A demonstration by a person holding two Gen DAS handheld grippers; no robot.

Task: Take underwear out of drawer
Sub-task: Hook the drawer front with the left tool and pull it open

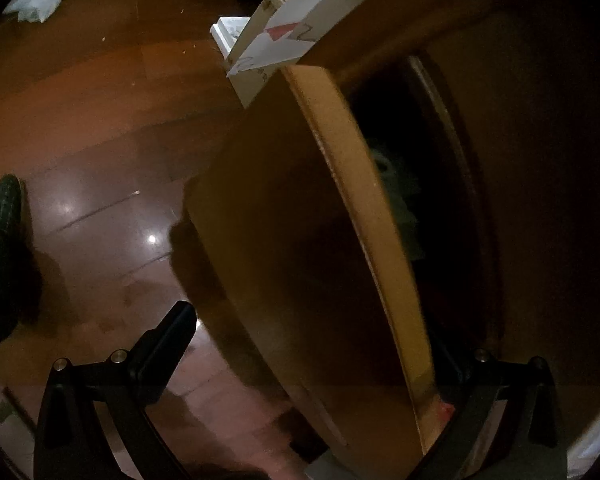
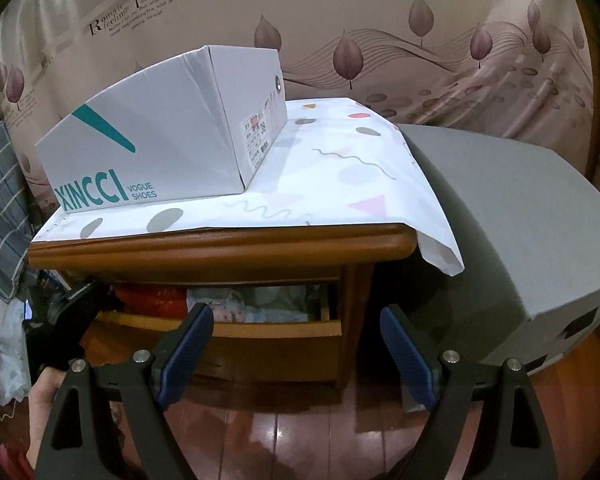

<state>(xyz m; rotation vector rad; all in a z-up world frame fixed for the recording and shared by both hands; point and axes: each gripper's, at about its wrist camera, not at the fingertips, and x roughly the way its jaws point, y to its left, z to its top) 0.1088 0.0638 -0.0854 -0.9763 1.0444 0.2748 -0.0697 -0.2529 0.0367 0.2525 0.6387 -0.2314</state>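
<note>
Nearest to us, the right gripper [image 2: 296, 354] hangs released in front of the wooden nightstand, its blue ribbed pads [image 2: 186, 354] spread wide and holding nothing. Just beyond it the nightstand's brown wooden drawer [image 2: 220, 330] stands part-way open. The left gripper [image 1: 308, 364] straddles the drawer's front panel at its left end, one finger outside the panel and one inside; whether it pinches the board we cannot tell.

Inside the drawer, behind its front edge, lies a heap of folded cloth: a pale floral piece of underwear [image 2: 230, 312] toward the middle, a red fabric bundle [image 2: 152, 298] left of it and paler cloth to the right. We judge the underwear light, soft and limp, likely to sag and drag neighbours along, so we would pinch a raised fold on top of the pile, not an edge tucked under.

Above the drawer, on the nightstand top, a white patterned cloth [image 2: 340, 176] carries a white and teal shoe box [image 2: 160, 136]. Farthest back hangs a beige leaf-print curtain [image 2: 420, 40].
</note>
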